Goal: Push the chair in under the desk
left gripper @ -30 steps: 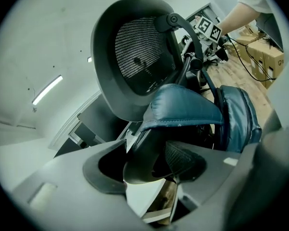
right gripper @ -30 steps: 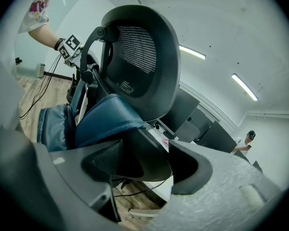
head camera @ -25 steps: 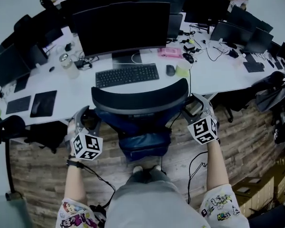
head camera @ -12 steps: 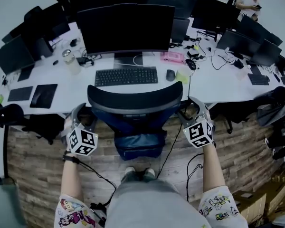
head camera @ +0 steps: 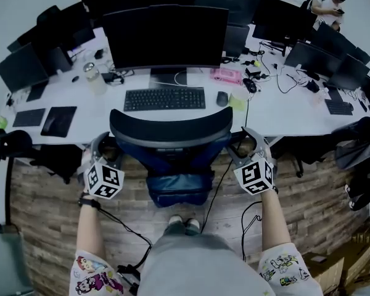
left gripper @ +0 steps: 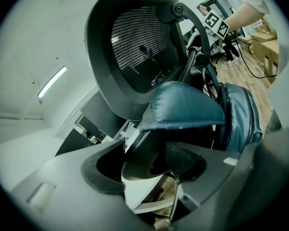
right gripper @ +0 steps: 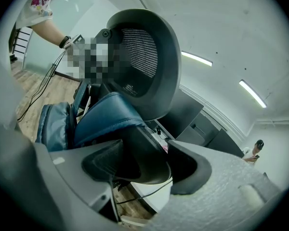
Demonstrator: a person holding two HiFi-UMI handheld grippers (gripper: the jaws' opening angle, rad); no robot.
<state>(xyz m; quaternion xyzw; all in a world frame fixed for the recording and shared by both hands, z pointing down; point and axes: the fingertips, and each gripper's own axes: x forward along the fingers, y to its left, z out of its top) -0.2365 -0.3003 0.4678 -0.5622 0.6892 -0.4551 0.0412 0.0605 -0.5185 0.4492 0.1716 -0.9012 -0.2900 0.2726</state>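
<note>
Desk edge, head view: likely trouble lies where the chair (head camera: 169, 131) meets the desk (head camera: 277, 113). The armrests sit right at its front edge, and an uneven shove could butt them against it. A cable (head camera: 219, 184) hanging at the seat's 3 o'clock could snag.
Chair, head view: at the person's 12 o'clock, backrest just short of the keyboard (head camera: 164, 98), seat not yet under. The left gripper (head camera: 106, 148) is at its 9 o'clock, the right gripper (head camera: 243, 142) at its 3 o'clock.
Left armrest, left gripper view: left armrest (left gripper: 135, 174) clamped between the jaws of the left gripper (left gripper: 142, 165). Mesh backrest (left gripper: 139, 47) at 12 o'clock, blue cushion (left gripper: 183, 109) at 2 o'clock, white desk edge (left gripper: 135, 196) close at 6 o'clock.
Right armrest, right gripper view: right armrest (right gripper: 147, 160) clenched in the right gripper (right gripper: 144, 170). Backrest (right gripper: 144, 57) at 12 o'clock. A slip here would likely swing the chair askew.
</note>
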